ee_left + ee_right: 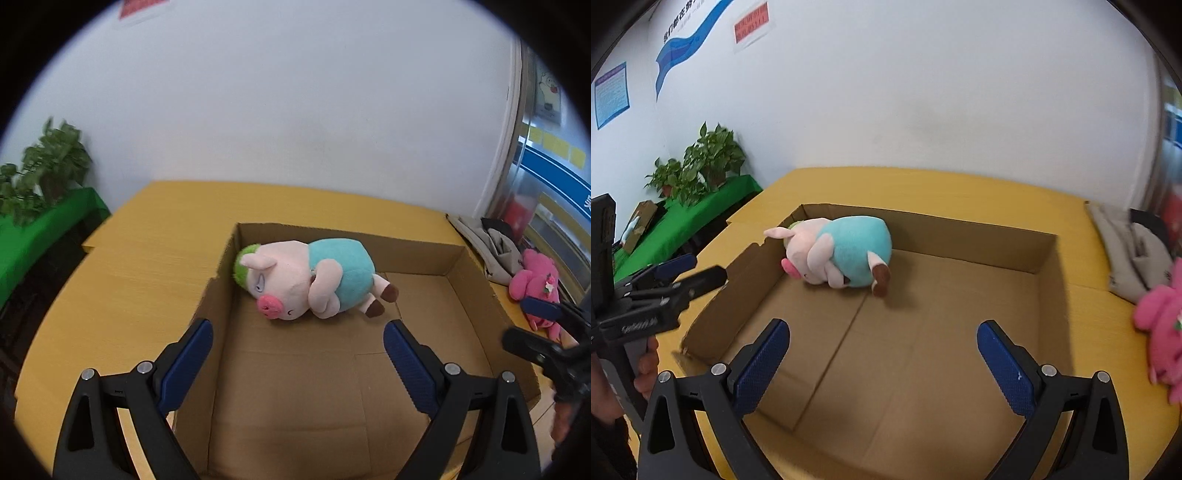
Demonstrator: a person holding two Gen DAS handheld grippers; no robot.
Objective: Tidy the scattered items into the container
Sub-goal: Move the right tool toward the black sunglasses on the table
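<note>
A plush pig [306,282] [836,254] in a teal shirt lies on its side in the far left corner of a shallow cardboard box [417,258] [979,236]. My left gripper [297,332] hangs open above the box's near left part, nothing between its fingers. My right gripper [882,332] is open too, over the box's near middle. A pink plush toy [537,284] [1161,332] lies on the table outside the box's right wall. In the left wrist view the right gripper's tip [543,325] shows beside that pink toy.
The box sits on a yellow wooden table [147,258] [923,188] against a white wall. A grey cloth bag [491,247] [1134,254] lies at the far right, behind the pink toy. Potted plants [701,162] on a green-covered bench stand to the left.
</note>
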